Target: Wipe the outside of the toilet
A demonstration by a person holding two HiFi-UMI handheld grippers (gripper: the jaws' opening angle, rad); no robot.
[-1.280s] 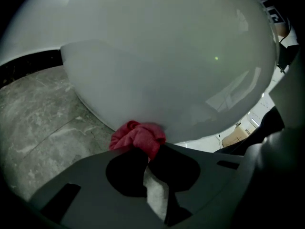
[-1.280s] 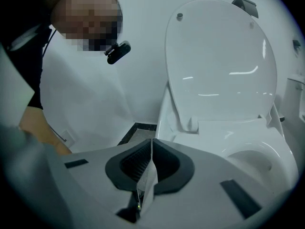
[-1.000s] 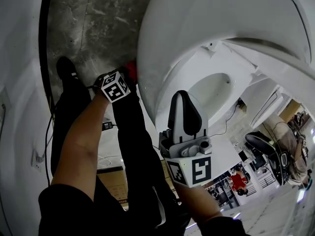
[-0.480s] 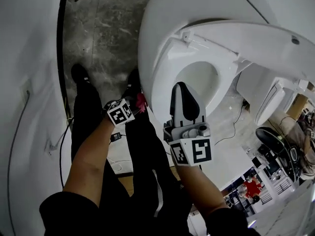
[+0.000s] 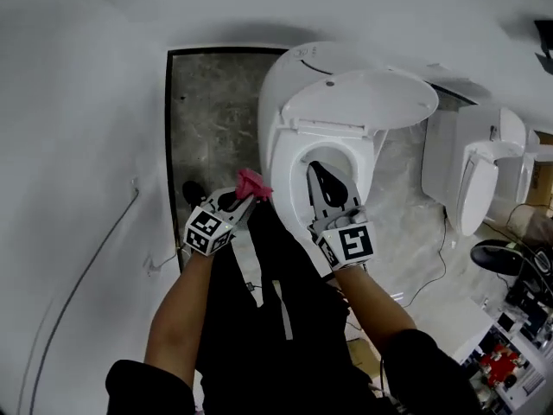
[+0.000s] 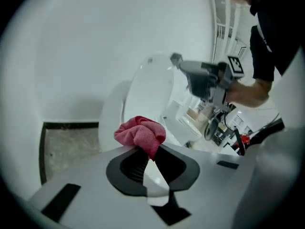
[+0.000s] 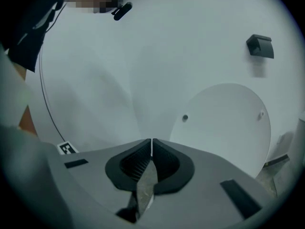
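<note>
The white toilet (image 5: 298, 137) stands against the wall with its lid (image 5: 363, 98) raised. My left gripper (image 5: 244, 195) is shut on a bunched pink cloth (image 5: 252, 182), held just left of the bowl rim. In the left gripper view the cloth (image 6: 140, 132) sticks out past the closed jaws of the left gripper (image 6: 151, 151), with the toilet (image 6: 138, 92) beyond. My right gripper (image 5: 324, 180) hovers over the open bowl. In the right gripper view, the right gripper (image 7: 151, 141) is shut with nothing in it, facing the lid (image 7: 224, 123).
A second white toilet (image 5: 471, 171) stands to the right. Dark stone floor (image 5: 212, 111) lies left of the toilet. A thin cable (image 5: 104, 240) runs down the white wall at left. The person's black-trousered legs and a shoe (image 5: 192, 193) are below the grippers.
The head view has pulled back, so the toilet looks smaller and farther. The left gripper with the cloth rose from low beside the base to the bowl rim. The right gripper stays over the bowl.
</note>
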